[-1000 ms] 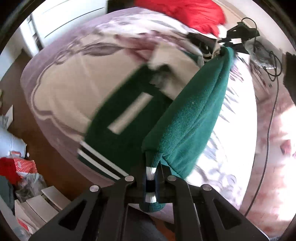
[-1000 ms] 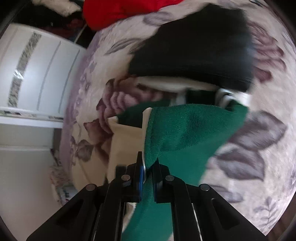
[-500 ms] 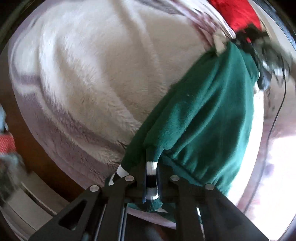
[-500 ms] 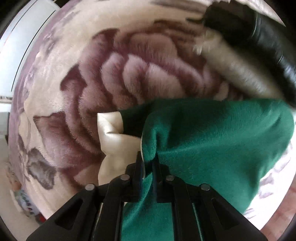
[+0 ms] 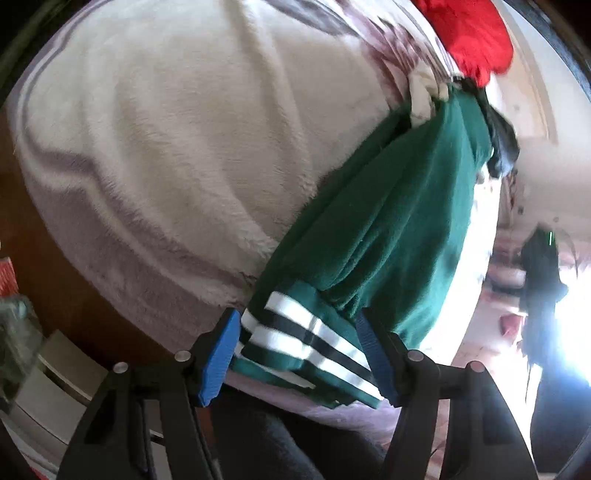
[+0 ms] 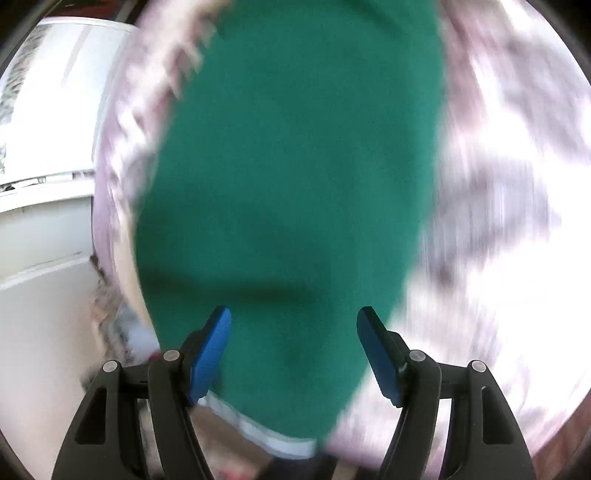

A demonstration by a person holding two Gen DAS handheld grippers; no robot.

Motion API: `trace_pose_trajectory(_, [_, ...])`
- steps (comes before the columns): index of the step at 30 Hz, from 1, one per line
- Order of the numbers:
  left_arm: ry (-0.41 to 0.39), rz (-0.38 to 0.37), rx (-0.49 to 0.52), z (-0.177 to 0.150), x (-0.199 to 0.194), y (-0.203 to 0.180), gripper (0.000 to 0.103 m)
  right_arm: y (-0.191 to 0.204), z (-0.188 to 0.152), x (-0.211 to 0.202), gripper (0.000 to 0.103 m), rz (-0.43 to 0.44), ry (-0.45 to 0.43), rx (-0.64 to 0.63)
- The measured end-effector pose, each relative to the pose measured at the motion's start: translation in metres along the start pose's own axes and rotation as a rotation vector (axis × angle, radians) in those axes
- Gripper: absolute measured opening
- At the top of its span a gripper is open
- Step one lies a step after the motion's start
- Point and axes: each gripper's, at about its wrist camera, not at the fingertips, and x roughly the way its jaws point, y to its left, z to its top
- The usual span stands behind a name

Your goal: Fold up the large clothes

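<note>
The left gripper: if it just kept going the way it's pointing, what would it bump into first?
Most likely the green garment, at its striped cuff, which lies between the opening jaws of the left gripper. The blanket seems to lie right under it, though depth is hard to judge.

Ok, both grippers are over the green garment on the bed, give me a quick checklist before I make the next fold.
1. Left gripper released: ok, jaws opening, pads clear of the striped cuff lying between them.
2. Right gripper released: ok, jaws opening, not pinching the green garment below.
3. Garment resting on the blanket: ok in the left view.
4. Garment lying flat: not ok, the left view shows bunched folds.
5. Right-side edge position: cannot tell, that view is blurred.
6. Red cloth clear of the garment: ok.
</note>
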Motion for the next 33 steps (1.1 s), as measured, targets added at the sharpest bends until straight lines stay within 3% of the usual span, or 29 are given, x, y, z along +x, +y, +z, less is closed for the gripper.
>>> trace_pose_trajectory(3, [0.016, 0.048, 0.040, 0.003, 0.018, -0.005, 0.063, -0.040, -0.081, 0.050, 0.072, 0.099, 0.148, 0.137])
trace_pose_trajectory(5, [-0.008, 0.101, 0.070, 0.001, 0.024, -0.007, 0.058, -0.061, -0.123, 0.083, 0.072, 0.199, 0.202, 0.227])
trace_pose_trajectory(6, [-0.027, 0.123, 0.086, -0.001, 0.025, -0.009, 0.027, -0.069, -0.138, 0.095, 0.072, 0.229, 0.213, 0.266])
trace_pose_trajectory(8, [-0.055, 0.169, 0.105, -0.006, 0.023, -0.011, 0.014, -0.082, -0.163, 0.116, 0.069, 0.280, 0.213, 0.318])
trace_pose_trajectory(9, [-0.064, 0.163, 0.107, -0.008, 0.020, -0.011, 0.007, -0.084, -0.172, 0.126, 0.057, 0.311, 0.211, 0.321])
trace_pose_trajectory(10, [-0.082, 0.162, 0.106, -0.012, 0.013, -0.011, 0.006, -0.086, -0.180, 0.133, 0.012, 0.329, 0.187, 0.320])
trace_pose_trajectory(13, [-0.098, 0.180, 0.121, -0.019, 0.000, -0.013, 0.005, -0.083, -0.191, 0.126, 0.006, 0.316, 0.089, 0.323])
trace_pose_trajectory(15, [-0.102, 0.188, 0.115, -0.020, -0.007, -0.009, 0.005, -0.075, -0.199, 0.115, 0.005, 0.279, 0.059, 0.261])
trace_pose_trajectory(24, [-0.062, 0.245, 0.098, -0.019, 0.006, 0.019, 0.005, -0.077, -0.196, 0.129, 0.005, 0.249, 0.096, 0.234])
trace_pose_trajectory(27, [-0.037, 0.271, 0.130, -0.014, 0.005, 0.005, 0.005, -0.082, -0.186, 0.142, 0.007, 0.261, 0.145, 0.220])
trace_pose_trajectory(30, [-0.021, 0.187, 0.118, -0.023, -0.016, -0.009, 0.006, -0.082, -0.182, 0.118, 0.018, 0.280, 0.147, 0.184])
trace_pose_trajectory(32, [-0.020, 0.142, 0.127, -0.030, -0.036, -0.017, 0.011, -0.084, -0.180, 0.093, 0.066, 0.267, 0.093, 0.135])
trace_pose_trajectory(33, [-0.027, 0.128, 0.130, -0.031, -0.042, -0.019, 0.022, -0.088, -0.181, 0.079, 0.074, 0.267, 0.051, 0.120])
